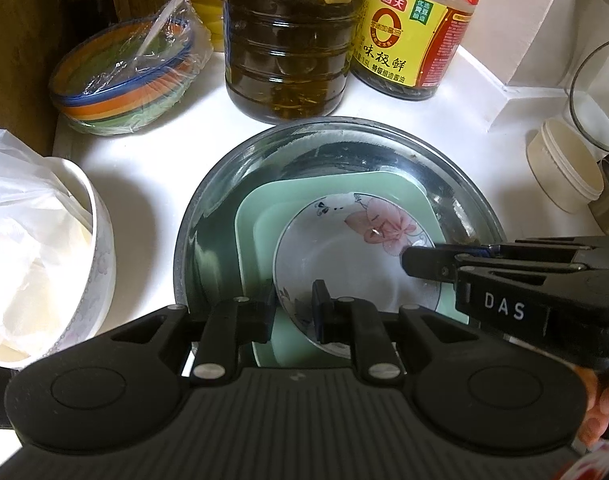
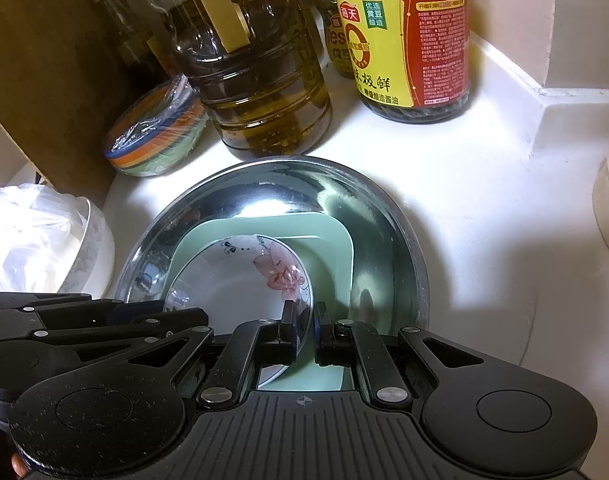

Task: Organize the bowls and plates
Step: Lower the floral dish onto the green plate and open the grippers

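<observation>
A white bowl with a pink flower print (image 1: 356,256) (image 2: 240,276) rests on a pale green square plate (image 1: 256,216) (image 2: 328,248). The plate lies inside a wide steel basin (image 1: 208,208) (image 2: 388,232) on the white counter. My left gripper (image 1: 294,308) is shut on the bowl's near left rim, one pad inside and one outside. My right gripper (image 2: 306,328) is shut on the bowl's right rim and reaches in from the right in the left wrist view (image 1: 410,260). In the right wrist view the left gripper (image 2: 160,314) shows at the lower left.
Behind the basin stand a big oil jug (image 1: 288,52) and a soy sauce bottle (image 1: 408,40). A film-wrapped stack of coloured bowls (image 1: 128,80) sits at the back left. A white bowl holding a plastic bag (image 1: 44,256) is at the left, a beige tub (image 1: 564,176) at the right.
</observation>
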